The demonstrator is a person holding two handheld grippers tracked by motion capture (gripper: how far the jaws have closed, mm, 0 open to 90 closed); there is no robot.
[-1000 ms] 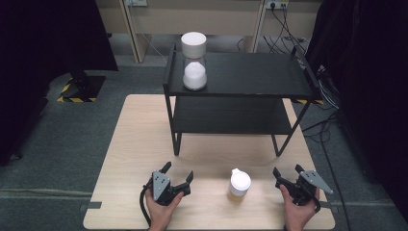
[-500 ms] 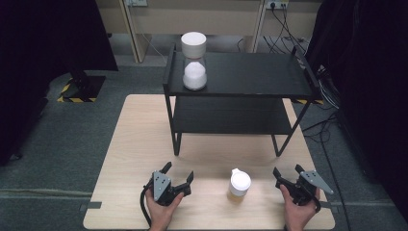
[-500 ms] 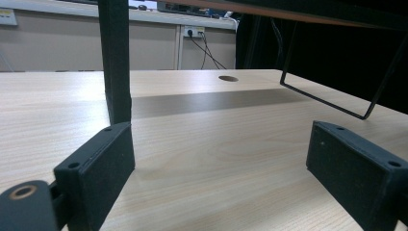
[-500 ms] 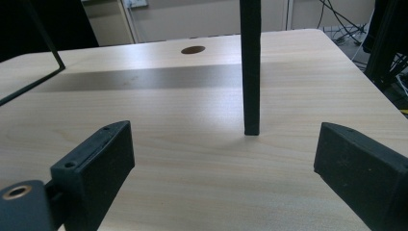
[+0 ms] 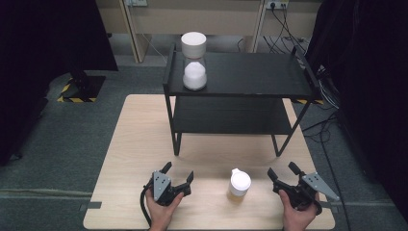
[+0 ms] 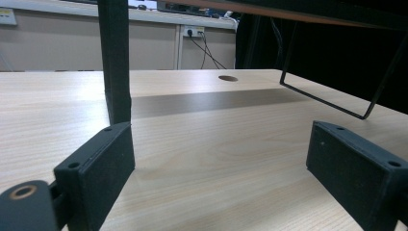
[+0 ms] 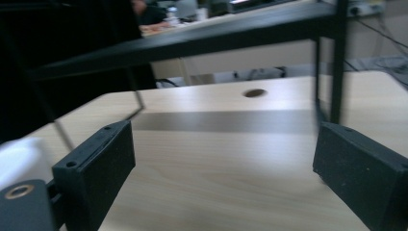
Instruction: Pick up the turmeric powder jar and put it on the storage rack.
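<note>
A small white lidded cup [image 5: 239,182] stands upright near the table's front edge, between my two grippers. My left gripper [image 5: 178,172] rests to its left, open, its jaws wide apart over bare wood [image 6: 221,159]. My right gripper [image 5: 283,171] sits to the cup's right, open too, with nothing between its jaws [image 7: 223,168]. The cup shows as a white blur [image 7: 19,161] at the left edge of the right gripper view. A tall clear jar with a white lid and white contents [image 5: 194,67] stands on the left end of the black shelf's top [image 5: 250,77].
The black two-level metal shelf [image 5: 231,115] stands on the far half of the light wooden table [image 5: 144,139]; its front left leg [image 6: 115,62] rises just ahead of my left gripper. Cables and dark curtains lie beyond the table at the right.
</note>
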